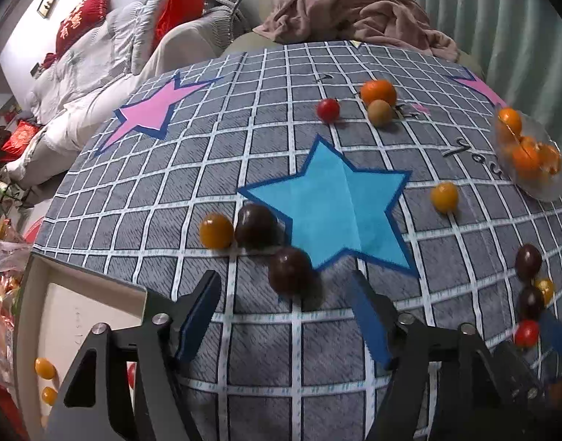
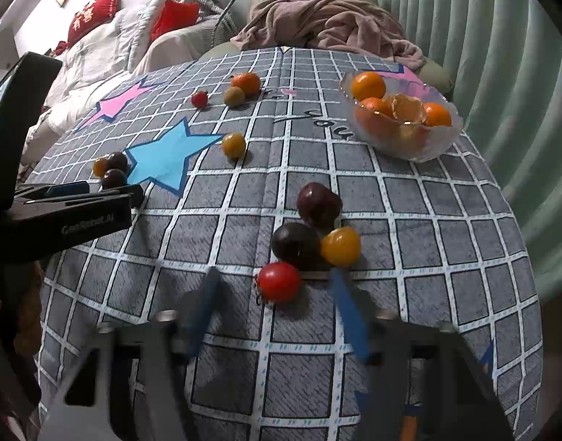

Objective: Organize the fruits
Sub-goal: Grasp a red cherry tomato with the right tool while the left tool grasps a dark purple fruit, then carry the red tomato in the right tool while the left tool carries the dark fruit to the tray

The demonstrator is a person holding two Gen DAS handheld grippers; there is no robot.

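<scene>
Small fruits lie scattered on a grey checked tablecloth (image 1: 266,360). My left gripper (image 1: 284,301) is open, its jaws either side of a dark purple fruit (image 1: 291,271) just ahead, not touching it. Another dark fruit (image 1: 256,224) and a yellow tomato (image 1: 216,230) lie behind. My right gripper (image 2: 273,294) is open, with a red tomato (image 2: 279,281) between its blurred fingertips. Two dark fruits (image 2: 318,204) (image 2: 294,241) and a yellow tomato (image 2: 340,246) lie just beyond it. A glass bowl (image 2: 439,143) of oranges stands at the far right.
A cream tray (image 1: 93,305) holding yellow tomatoes (image 1: 45,367) sits at the table's left edge. A tangerine (image 1: 378,91), a brown fruit (image 1: 379,112), a red tomato (image 1: 328,109) and a yellow tomato (image 1: 444,196) lie farther back. A sofa and blanket are behind the table.
</scene>
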